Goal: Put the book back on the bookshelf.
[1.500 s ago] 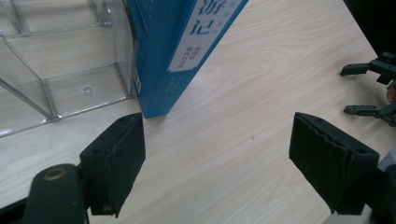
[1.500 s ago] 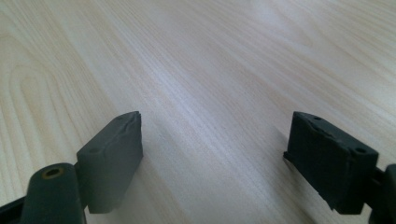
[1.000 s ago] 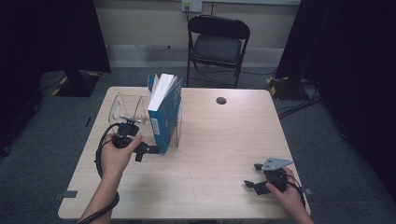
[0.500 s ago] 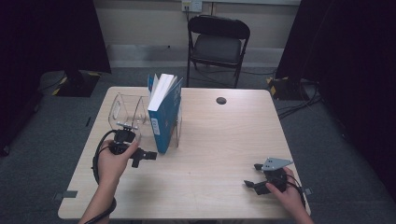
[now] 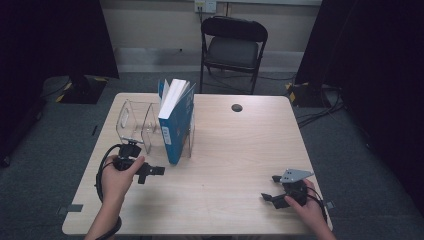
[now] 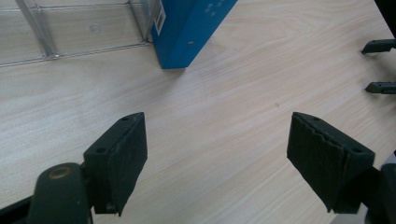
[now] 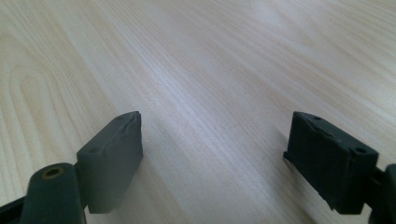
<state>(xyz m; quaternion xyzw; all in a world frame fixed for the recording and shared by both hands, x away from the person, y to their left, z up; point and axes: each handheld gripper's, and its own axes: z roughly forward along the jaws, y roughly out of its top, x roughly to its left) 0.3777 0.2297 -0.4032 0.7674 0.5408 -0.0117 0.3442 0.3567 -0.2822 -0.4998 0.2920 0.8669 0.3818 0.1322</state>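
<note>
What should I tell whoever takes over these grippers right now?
Left gripper: open, holding nothing, low over the table just short of the book.
Right gripper: open, holding nothing, at the near right edge.
Book: stands upright in the clear rack, in its rightmost slot, pages up.
Done: book appears filed.
Left: probably nothing beyond checking that the book stands steady.
</note>
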